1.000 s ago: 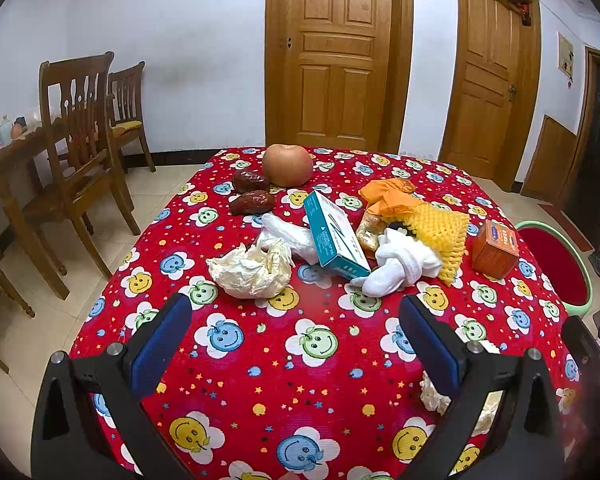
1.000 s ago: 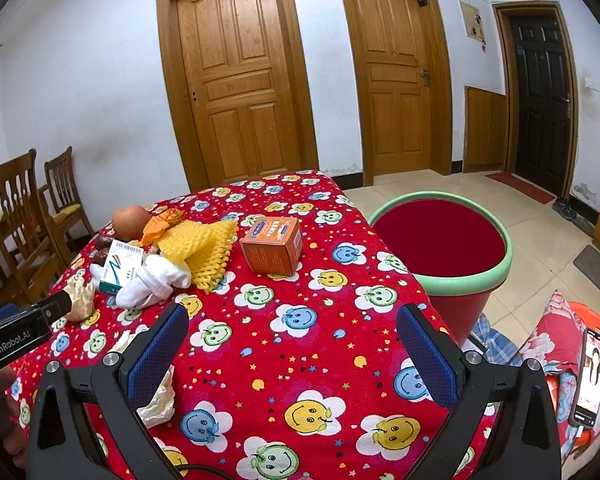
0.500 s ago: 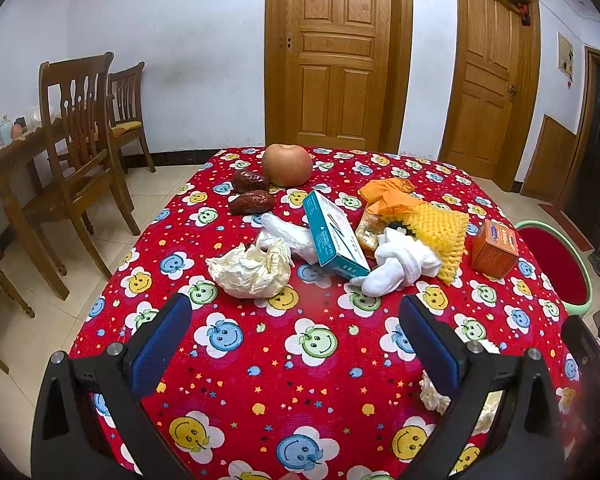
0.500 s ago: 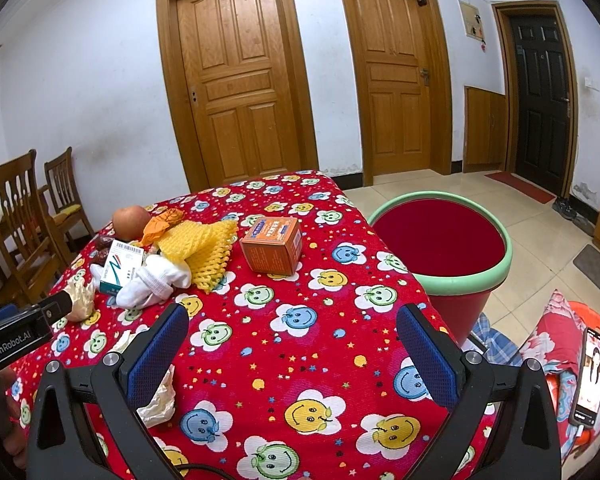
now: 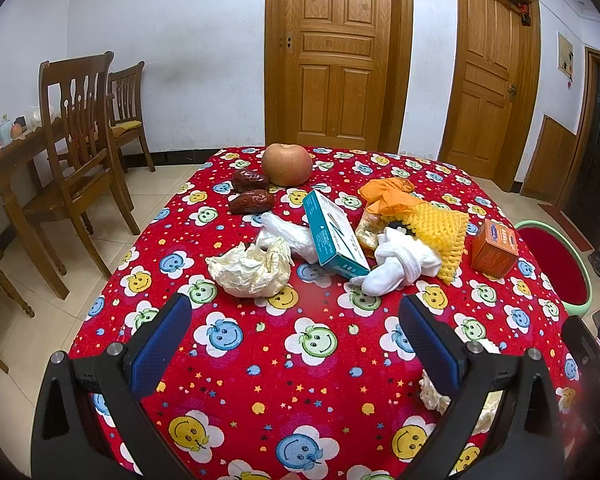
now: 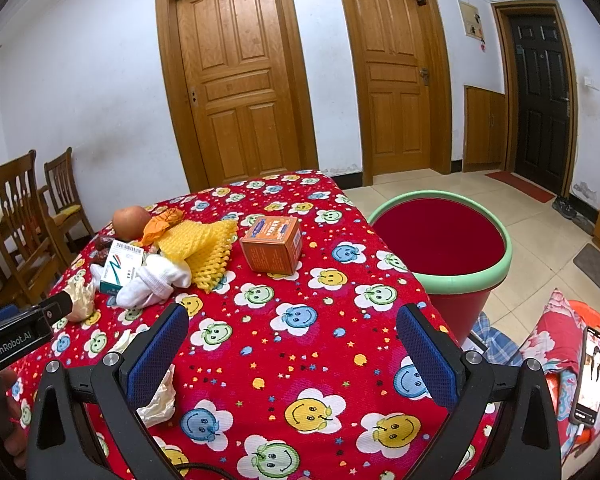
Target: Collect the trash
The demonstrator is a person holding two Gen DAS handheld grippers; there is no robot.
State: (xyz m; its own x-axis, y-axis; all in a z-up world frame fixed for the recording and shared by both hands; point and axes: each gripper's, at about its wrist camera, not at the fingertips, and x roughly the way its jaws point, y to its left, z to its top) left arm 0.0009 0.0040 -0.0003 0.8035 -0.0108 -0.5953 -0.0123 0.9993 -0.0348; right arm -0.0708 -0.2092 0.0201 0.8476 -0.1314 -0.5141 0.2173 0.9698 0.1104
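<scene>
1. Red cloth printed with smiley flowers covers the counter [image 5: 300, 360], which carries all the litter.
2. Left tool [image 5: 296, 344] hovers over the counter's near edge, its 2 blue pads spread wide with nothing between them.
3. Right tool [image 6: 292, 350] hovers over the near right part of the counter, also spread wide and holding nothing.
4. Crumpled paper [image 5: 252, 268] lies just beyond the left tool, toward the counter's middle.
5. Teal box [image 5: 334, 240] leans tilted on a white plastic wrap [image 5: 288, 232], beside the paper.
6. White sock bundle [image 5: 400, 266] touches the box's right end, and a yellow foam net [image 5: 444, 232] lies against it.
7. Orange wrapper [image 5: 388, 196] sits behind the net, toward the far edge.
8. Orange box [image 6: 272, 244] stands upright alone near the right edge, apart from the pile.
9. Another paper wad [image 6: 158, 396] lies at the near edge, partly hidden behind the right tool's left finger.
10. An apple [image 5: 287, 165] and 2 dates [image 5: 252, 192] rest near the far edge.
11. Red bin [image 6: 440, 248] with a green rim stands on the floor, just beside the counter's right edge.
12. Wooden chairs [image 5: 80, 152] stand off the left edge.
</scene>
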